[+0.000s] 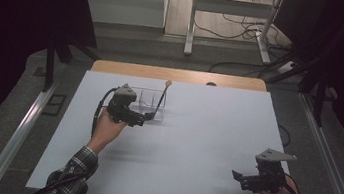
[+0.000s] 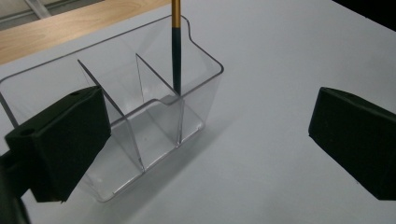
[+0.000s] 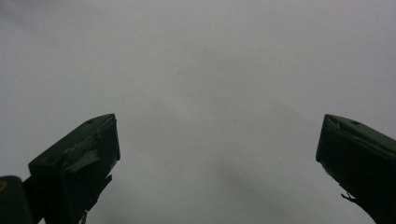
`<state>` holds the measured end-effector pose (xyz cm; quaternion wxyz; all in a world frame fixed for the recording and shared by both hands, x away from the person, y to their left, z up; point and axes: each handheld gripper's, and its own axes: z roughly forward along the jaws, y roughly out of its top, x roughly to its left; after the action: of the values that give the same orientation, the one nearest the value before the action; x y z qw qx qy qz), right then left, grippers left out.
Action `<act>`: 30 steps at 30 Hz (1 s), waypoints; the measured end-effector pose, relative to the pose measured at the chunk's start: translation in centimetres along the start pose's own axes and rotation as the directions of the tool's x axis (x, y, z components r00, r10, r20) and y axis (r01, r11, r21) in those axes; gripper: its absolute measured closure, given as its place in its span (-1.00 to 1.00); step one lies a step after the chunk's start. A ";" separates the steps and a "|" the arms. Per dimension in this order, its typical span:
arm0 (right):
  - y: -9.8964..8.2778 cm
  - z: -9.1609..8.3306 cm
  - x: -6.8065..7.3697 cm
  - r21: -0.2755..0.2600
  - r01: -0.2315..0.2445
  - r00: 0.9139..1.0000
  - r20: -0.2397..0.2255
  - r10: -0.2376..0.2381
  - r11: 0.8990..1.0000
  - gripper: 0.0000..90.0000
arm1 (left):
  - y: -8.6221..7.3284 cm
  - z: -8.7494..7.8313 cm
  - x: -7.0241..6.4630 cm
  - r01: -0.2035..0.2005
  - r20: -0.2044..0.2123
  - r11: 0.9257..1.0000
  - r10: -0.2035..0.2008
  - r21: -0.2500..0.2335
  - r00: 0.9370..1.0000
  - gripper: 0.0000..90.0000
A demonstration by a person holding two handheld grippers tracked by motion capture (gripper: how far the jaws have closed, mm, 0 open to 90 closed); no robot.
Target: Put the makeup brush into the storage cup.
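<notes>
A clear plastic organizer [image 1: 145, 104] with three compartments stands on the white table [image 1: 189, 144], toward the back left. A slim brush [image 1: 160, 101] with a dark handle and gold band leans upright in its right-hand compartment [image 2: 175, 60]. My left gripper [image 1: 143, 119] hovers just in front of the organizer [image 2: 140, 126], jaws wide apart and holding nothing; its left jaw sits in front of the box's left end. My right gripper [image 1: 239, 179] rests low near the table's front right corner, open over bare table surface [image 3: 210, 93].
A strip of wooden tabletop [image 1: 178, 75] runs along the table's far edge, with a small dark object [image 1: 211, 84] on it. Beyond stand a white desk frame [image 1: 230, 19] and loose cables on the floor. Metal rails [image 1: 19, 132] flank the table.
</notes>
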<state>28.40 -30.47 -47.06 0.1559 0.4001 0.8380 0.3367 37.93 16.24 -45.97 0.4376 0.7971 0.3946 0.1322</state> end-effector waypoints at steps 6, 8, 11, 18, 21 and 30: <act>0.0 0.0 0.0 -0.001 0.001 1.000 -0.001 -0.001 1.000 -1.00 | -0.4 -0.3 -0.1 0.007 -0.002 1.000 -0.007 0.002 1.000 -1.00; 0.0 0.0 0.0 -0.001 -0.001 1.000 -0.001 0.001 1.000 -1.00 | -0.6 -0.4 -0.2 0.001 -0.001 1.000 -0.001 0.004 1.000 -1.00; 0.0 0.0 0.0 0.000 0.001 1.000 -0.001 -0.001 1.000 -1.00 | -0.7 -0.6 -0.3 0.004 0.001 1.000 -0.004 0.002 1.000 -1.00; 0.0 -0.1 0.0 -0.002 0.004 1.000 0.000 -0.004 1.000 -1.00 | -1.2 -1.0 -0.5 0.006 0.002 1.000 -0.006 0.002 1.000 -1.00; 0.0 -0.1 0.0 -0.002 0.006 1.000 0.000 -0.006 1.000 -1.00 | -1.3 -1.2 -0.6 0.006 0.004 1.000 -0.006 0.000 1.000 -1.00; 0.0 -0.1 0.0 -0.004 0.007 1.000 -0.001 -0.007 1.000 -1.00 | -2.0 -2.1 -1.0 0.008 0.001 1.000 -0.008 -0.012 1.000 -1.00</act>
<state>28.33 -30.47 -47.00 0.1575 0.3969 0.8388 0.3377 35.16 17.35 -46.21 0.4433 0.7929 0.3967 0.1323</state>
